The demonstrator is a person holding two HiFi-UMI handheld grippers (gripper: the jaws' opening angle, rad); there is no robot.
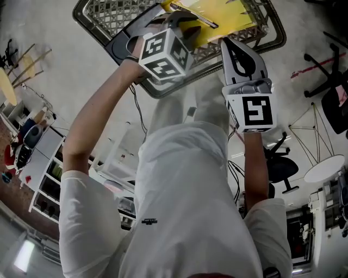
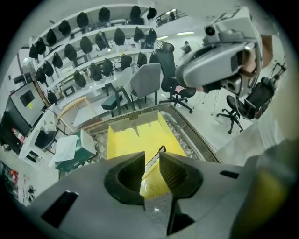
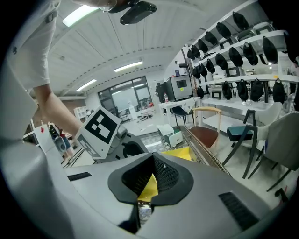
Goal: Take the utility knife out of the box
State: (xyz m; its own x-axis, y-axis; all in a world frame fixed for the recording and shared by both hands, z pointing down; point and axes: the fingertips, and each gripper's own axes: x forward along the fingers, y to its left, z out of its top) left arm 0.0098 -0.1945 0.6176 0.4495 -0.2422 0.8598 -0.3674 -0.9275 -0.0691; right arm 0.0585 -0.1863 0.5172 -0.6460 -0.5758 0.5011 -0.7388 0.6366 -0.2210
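A yellow box (image 1: pixel 231 13) lies open inside a wire basket (image 1: pixel 274 38). In the left gripper view the box (image 2: pixel 133 140) fills the middle, and a slim utility knife (image 2: pixel 154 158) with a pale blade strip and a black end lies on its floor. My left gripper (image 2: pixel 152 161) hangs just above the knife, jaws open, with the knife showing in the gap and untouched. In the head view it (image 1: pixel 182 21) reaches over the box's left part. My right gripper (image 1: pixel 231 46) points at the basket's near rim; its tips (image 3: pixel 152 161) meet with nothing between them.
A green and white carton (image 2: pixel 70 149) sits in the basket left of the yellow box. The basket's metal rim (image 2: pixel 196 135) runs along the right side. Office chairs and desks stand around. The left gripper's marker cube (image 3: pixel 100 128) is close beside the right gripper.
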